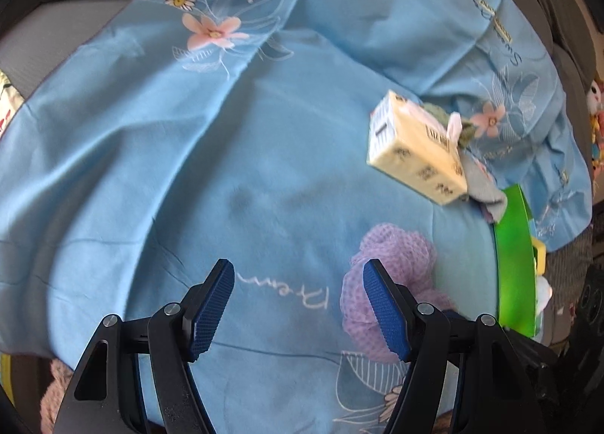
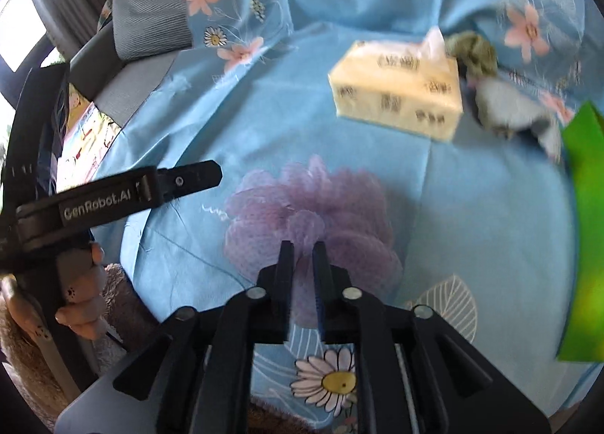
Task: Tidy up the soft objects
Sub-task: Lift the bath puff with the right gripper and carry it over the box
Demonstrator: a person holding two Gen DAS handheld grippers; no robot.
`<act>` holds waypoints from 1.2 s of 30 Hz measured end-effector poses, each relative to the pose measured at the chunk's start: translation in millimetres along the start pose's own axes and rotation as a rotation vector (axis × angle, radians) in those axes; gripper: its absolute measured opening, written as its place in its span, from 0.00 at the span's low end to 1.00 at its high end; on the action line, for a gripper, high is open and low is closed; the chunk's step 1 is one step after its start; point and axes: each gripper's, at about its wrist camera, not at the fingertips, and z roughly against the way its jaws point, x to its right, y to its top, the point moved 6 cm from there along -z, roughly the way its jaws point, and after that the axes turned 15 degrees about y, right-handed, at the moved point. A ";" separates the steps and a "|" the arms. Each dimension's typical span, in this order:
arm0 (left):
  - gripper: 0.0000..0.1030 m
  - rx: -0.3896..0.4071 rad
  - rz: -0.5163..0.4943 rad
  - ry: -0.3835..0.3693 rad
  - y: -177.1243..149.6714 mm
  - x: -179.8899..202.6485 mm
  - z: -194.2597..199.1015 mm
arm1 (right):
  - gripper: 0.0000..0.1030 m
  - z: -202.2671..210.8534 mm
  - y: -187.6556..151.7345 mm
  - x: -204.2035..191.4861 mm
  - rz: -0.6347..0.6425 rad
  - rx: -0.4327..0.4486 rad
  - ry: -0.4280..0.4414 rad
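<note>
The right gripper (image 2: pixel 302 260) has its jaws nearly pressed together, only a narrow slit between them and nothing pinched; no netting can be seen caught in that slit. Directly ahead of their tips, and seemingly just below them, lies the lilac mesh bath pouf (image 2: pixel 309 222), a ruffled ball of netting resting on the light blue flower-printed bedsheet (image 2: pixel 472 207). The left gripper (image 1: pixel 298 305) carries its jaws spread wide and empty, and from its view the same pouf (image 1: pixel 392 268) sits off to the outer side of one pad rather than between the two. So the right hand looks the nearer and better lined up; its jaws would need to part before closing on the netting. Beyond the pouf lies a cream soft-pack of tissues (image 2: pixel 396 90), long side running across the view, then a grey-green crumpled cloth (image 2: pixel 490 94) touching it, and a bright green container (image 2: pixel 585 226) at the edge.
</note>
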 end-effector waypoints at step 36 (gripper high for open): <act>0.32 0.206 -0.438 -0.323 -12.5 240.6 64.7 | 0.10 163.1 17.1 102.9 -0.429 0.537 0.061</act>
